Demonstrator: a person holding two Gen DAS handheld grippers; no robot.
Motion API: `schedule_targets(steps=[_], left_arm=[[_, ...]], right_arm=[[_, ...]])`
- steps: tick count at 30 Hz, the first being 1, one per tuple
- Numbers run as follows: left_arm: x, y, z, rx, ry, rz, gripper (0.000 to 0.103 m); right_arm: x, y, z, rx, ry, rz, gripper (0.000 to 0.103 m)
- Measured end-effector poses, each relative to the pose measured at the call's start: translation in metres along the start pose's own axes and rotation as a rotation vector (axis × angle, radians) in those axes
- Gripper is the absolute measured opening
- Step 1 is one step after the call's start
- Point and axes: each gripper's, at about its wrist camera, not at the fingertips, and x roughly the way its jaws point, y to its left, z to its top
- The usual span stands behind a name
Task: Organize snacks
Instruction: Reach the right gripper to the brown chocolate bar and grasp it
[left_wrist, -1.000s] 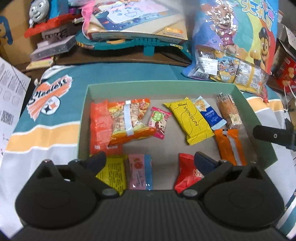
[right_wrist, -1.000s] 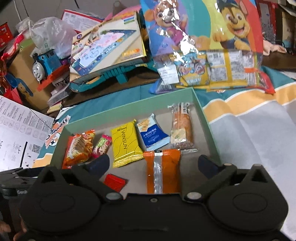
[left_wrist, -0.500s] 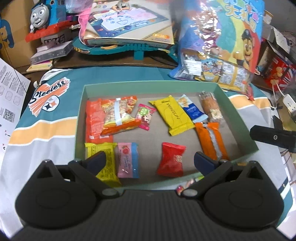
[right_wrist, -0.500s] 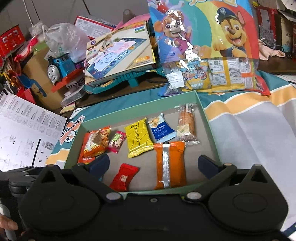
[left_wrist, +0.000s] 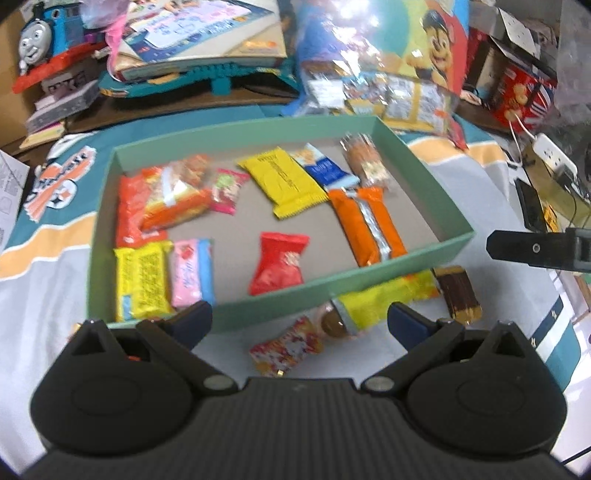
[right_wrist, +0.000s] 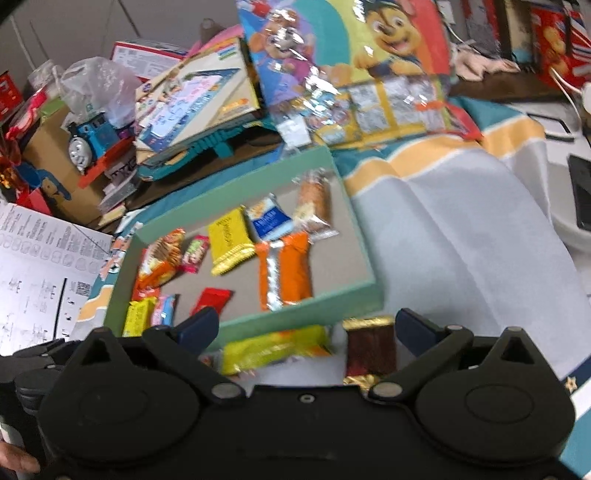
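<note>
Striped blanket (left_wrist: 44, 280) covers the whole work area, with toys and boxes piled along the top of both frames. Nearest the bottom of the left view, the left gripper (left_wrist: 299, 317) is spread wide and empty, hovering over the loose snacks outside the box: a small red-and-yellow packet (left_wrist: 286, 347), a long yellow packet (left_wrist: 384, 299) and a brown bar (left_wrist: 458, 293). The right gripper (right_wrist: 304, 326) is wide and empty too, with the brown bar (right_wrist: 371, 349) lower right of centre. Beyond them the green box (left_wrist: 266, 308) already holds about ten snacks.

I'd say the next step is grabbing a stray. Pinch across the narrow width, lift clear of the box's near wall, and drop it in the bare patch mid-box, beside the red packet (left_wrist: 279, 262). Foil wrappers probably slip, so squeeze gently.
</note>
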Motion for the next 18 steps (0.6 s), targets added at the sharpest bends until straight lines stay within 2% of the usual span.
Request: schedule_targets(steps=[6,7,10,13,14,18], left_arm=[[0.025,-0.023,-0.008,0.046,0.028,-0.025,0.103],[0.029,-0.028,-0.008,0.059,0.03,-0.03,0.103],[0.041,-0.042,-0.008,0.096,0.032,-0.035,0.099],[0.052,-0.053,-0.007,0.12,0.038,-0.041,0.09],[0.055,-0.055,-0.007,0.125,0.039,-0.045,0.083],[0.063,-0.066,-0.009,0.184,0.059,-0.067,0.053]], right_arm=[[0.012,-0.023,-0.016,0.048,0.016,-0.051,0.103],[0.014,-0.028,-0.018,0.059,0.014,-0.056,0.1],[0.02,-0.037,-0.023,0.059,0.019,-0.074,0.079],[0.029,-0.043,-0.027,0.062,0.035,-0.075,0.059],[0.033,-0.045,-0.027,0.066,0.042,-0.073,0.051],[0.045,-0.048,-0.031,0.067,0.061,-0.053,0.048]])
